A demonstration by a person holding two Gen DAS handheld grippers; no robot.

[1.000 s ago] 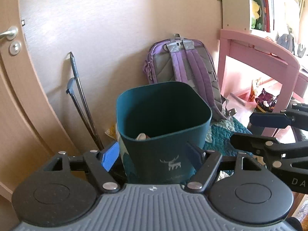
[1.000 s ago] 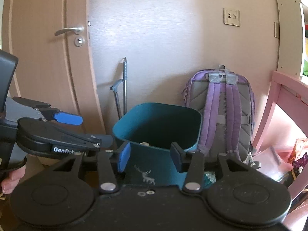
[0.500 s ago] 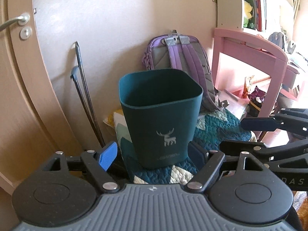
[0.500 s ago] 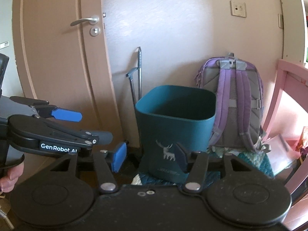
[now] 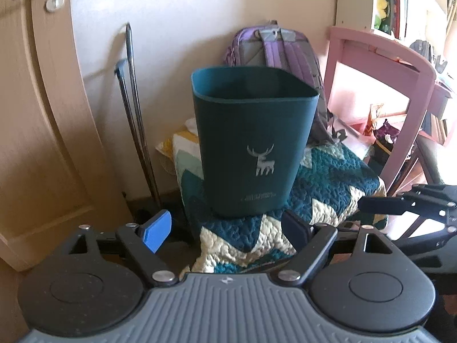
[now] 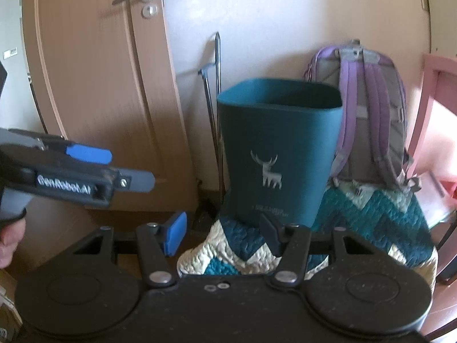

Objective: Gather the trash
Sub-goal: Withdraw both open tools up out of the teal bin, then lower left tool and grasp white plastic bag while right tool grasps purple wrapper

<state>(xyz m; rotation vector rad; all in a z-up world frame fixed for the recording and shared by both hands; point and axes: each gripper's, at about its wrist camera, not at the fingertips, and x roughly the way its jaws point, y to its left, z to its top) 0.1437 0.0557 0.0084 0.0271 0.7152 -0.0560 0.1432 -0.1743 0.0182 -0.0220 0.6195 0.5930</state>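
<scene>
Teal plastic, one trash bin [image 5: 254, 145] stands upright on a quilted blanket [image 5: 322, 188] in teal, cream and yellow zigzags, set toward the blanket's far left corner. Its near wall carries one silver deer emblem [image 5: 261, 160] and a line of small print below it, too blurred to read. Two grippers point at it: the left gripper [image 5: 225, 230] has its jaws opening with nothing between them, only the blanket's near edge showing in the gap; the right gripper [image 6: 222, 235] stands spread apart, also clamped on nothing. In the right wrist view the left gripper's side bears white lettering that reads roughly "GenRobot.AI", smeared by motion. One purple and grey backpack [image 6: 368, 108] leans on the wall just behind the bin. Two thin metal rods [image 5: 134, 108] lean on the wall left of it, beside one wooden door [image 6: 94, 91]. One pink desk [image 5: 382, 65] stands to the right.
</scene>
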